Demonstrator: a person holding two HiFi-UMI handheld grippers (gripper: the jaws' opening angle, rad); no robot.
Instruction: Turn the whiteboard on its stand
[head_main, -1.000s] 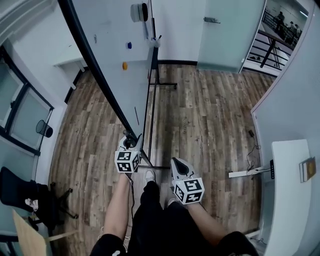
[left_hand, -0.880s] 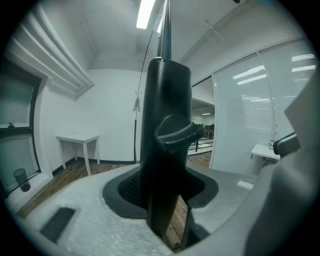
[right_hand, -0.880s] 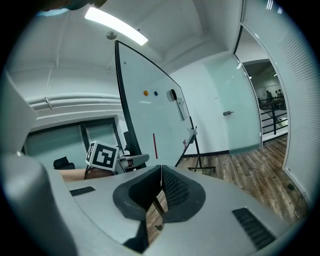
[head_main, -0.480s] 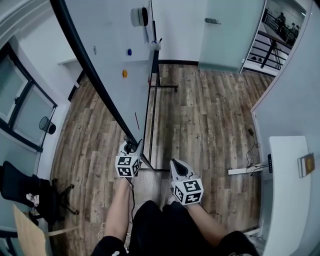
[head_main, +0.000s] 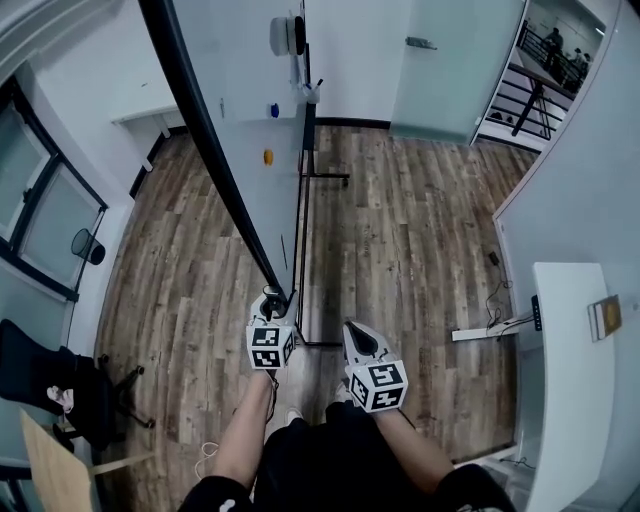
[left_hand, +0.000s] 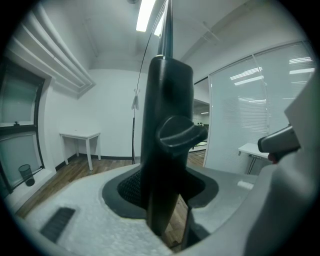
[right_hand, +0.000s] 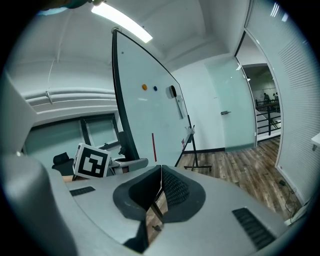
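One second on, finds the whiteboard (head_main: 255, 100) swung a little further across the floor (head_main: 420, 250): black frame (head_main: 213, 140) now drawn rightward through the head view, near lower corner sitting lower and further right than before. Reads as a turn under way, not a finished one, with the board edge-on to the person rather than face-on. Places it upright on the stand (head_main: 301, 250), reaching from just ahead of the grippers toward the far wall. Finds the far foot (head_main: 328, 178) on much the same planks as a second ago, so judges the swing to pivot about that far end while the near end is walked round.

Grips with the left gripper (head_main: 272, 300): clamped on the frame's near corner post, right by the knob (left_hand: 181, 134), at a middling spread set by the post's thickness and no different from a moment ago. Has travelled with the corner, so takes this as the pulling hand.

Leaves the right gripper (head_main: 352, 328) idle just beside it: pinched together on nothing, clear of the board, carried along in step.

Sees no shift among the small things on the face: eraser (head_main: 285, 35), blue magnet (head_main: 274, 112) and orange magnet (head_main: 268, 157) all keep their spots. Calls, most likely, for more of the same steady pull at the corner.
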